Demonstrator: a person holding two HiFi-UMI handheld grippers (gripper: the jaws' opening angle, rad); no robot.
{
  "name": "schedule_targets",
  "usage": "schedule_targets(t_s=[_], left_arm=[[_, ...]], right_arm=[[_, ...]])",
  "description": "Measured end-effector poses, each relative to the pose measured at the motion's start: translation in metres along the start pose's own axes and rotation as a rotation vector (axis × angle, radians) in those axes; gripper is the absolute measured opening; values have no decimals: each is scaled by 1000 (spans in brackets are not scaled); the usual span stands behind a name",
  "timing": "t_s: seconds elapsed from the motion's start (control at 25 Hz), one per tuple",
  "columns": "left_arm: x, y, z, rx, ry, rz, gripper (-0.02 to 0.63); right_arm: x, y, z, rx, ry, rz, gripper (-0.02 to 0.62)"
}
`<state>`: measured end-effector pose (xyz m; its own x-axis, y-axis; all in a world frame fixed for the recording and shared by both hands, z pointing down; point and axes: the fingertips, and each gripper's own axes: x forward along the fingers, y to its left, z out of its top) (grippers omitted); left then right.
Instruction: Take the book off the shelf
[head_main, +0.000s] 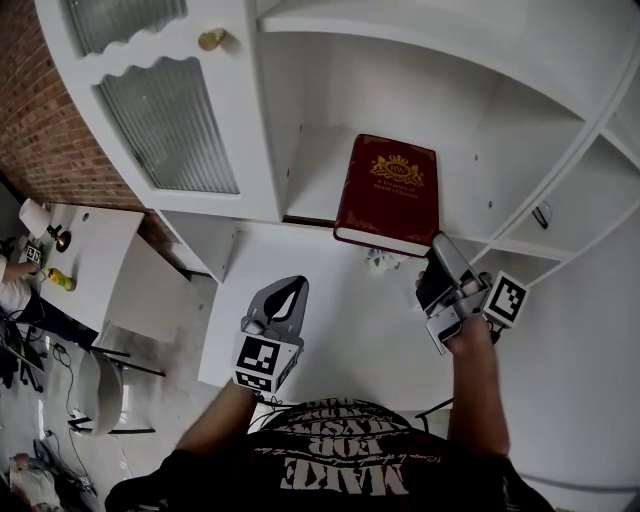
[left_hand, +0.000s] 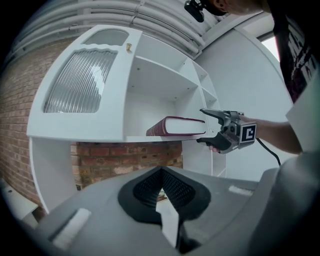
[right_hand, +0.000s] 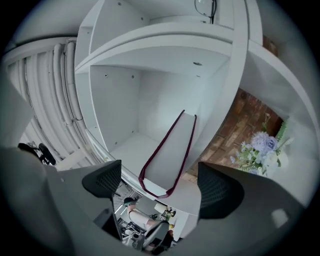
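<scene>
Book (head_main: 388, 195) is seen flat on shelf (head_main: 312, 185), at 11 o'clock just beside wide-open right gripper (head_main: 441, 270). Left gripper (head_main: 284, 303) is closed and empty.

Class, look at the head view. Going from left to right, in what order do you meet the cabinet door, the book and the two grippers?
White ribbed-glass cabinet door → left gripper → dark red hardcover book with gold crest → right gripper.
</scene>
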<state>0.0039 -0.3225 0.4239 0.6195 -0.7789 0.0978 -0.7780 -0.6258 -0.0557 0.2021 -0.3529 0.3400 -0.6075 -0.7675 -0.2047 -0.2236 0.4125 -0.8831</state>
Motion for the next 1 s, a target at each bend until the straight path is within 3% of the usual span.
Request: schedule_targets(t_s=[0.28, 0.52, 0.6, 0.68, 1.0], left_arm=[[-3, 3, -5, 0, 16, 20, 0], [-12, -1, -7, 7, 26, 23, 0], [-16, -2, -8, 10, 28, 25, 0], [-21, -2, -10, 11, 32, 30, 0], [-43, -2, -18, 18, 47, 31, 0]], right_arm=[[22, -9, -17, 116, 134, 46, 492], [32, -15, -17, 207, 107, 58, 440], [31, -13, -16, 191, 96, 67, 418], [29, -7, -15, 141, 88, 69, 318], [23, -2, -25, 52, 22, 46, 290]])
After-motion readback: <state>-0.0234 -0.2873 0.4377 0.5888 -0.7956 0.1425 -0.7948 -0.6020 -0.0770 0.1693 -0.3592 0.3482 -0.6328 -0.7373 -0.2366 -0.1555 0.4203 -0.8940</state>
